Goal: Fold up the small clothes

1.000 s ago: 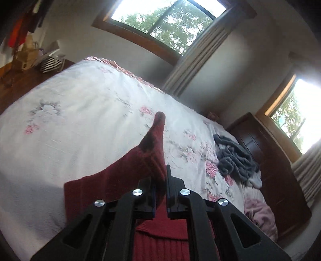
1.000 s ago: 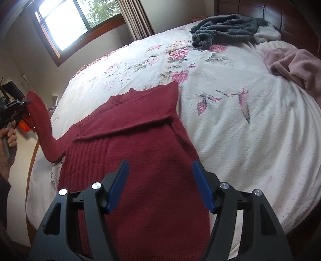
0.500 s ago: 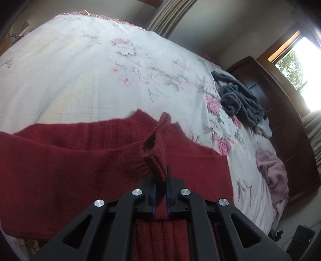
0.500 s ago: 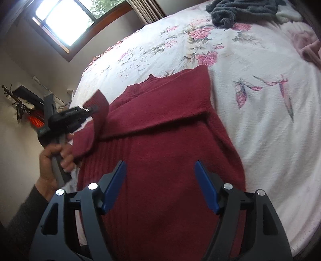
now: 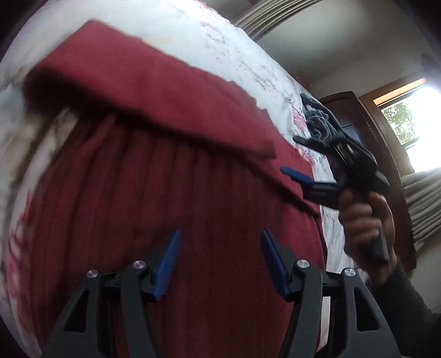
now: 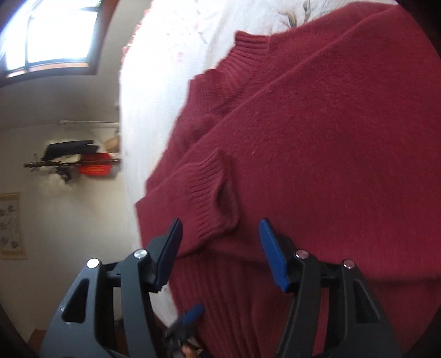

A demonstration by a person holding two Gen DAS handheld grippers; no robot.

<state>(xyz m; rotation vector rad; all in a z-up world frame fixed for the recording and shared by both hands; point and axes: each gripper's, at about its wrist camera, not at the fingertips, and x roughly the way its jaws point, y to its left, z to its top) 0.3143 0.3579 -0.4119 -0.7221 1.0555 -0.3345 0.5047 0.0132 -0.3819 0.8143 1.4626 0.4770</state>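
While its blue-padded fingers stand wide apart and hold nothing, the left tool (image 5: pixel 219 261) hangs just above the ribbed lower body of a red sweater (image 5: pixel 193 214) spread on a bed (image 5: pixel 193 30). Across the upper part of the sweater, one sleeve (image 5: pixel 143 91) lies folded over the chest; its far end reaches toward the right edge of the garment. Beyond that edge, the right tool (image 5: pixel 317 165) comes in from the side, gripped by a hand (image 5: pixel 363 220) in a dark sleeve (image 5: pixel 408 311). One blue finger (image 5: pixel 296 174) of it points over the sweater's shoulder, and its fingers are spread with nothing between them.

Seen from the right wrist, the right tool (image 6: pixel 220 247) is likewise open and empty. Just ahead of its fingertips lies a ribbed cuff (image 6: pixel 209 195), the end of the other sleeve, folded onto the sweater's body near the left edge. The ribbed collar (image 6: pixel 248 46) sits at the far end, against the white floral bedspread (image 6: pixel 154 91). A blue fingertip of the left tool (image 6: pixel 193 311) shows at the bottom of this view, low beside the sweater's hem side.

Farther off on the bed, near a dark wooden headboard (image 5: pixel 366 132), lies a grey garment (image 5: pixel 319 121). Windows (image 5: pixel 413 132) let in daylight on the far wall, with pale curtains (image 5: pixel 278 13) beside the bed. The left-wrist view is blurred along the bed's near edge.
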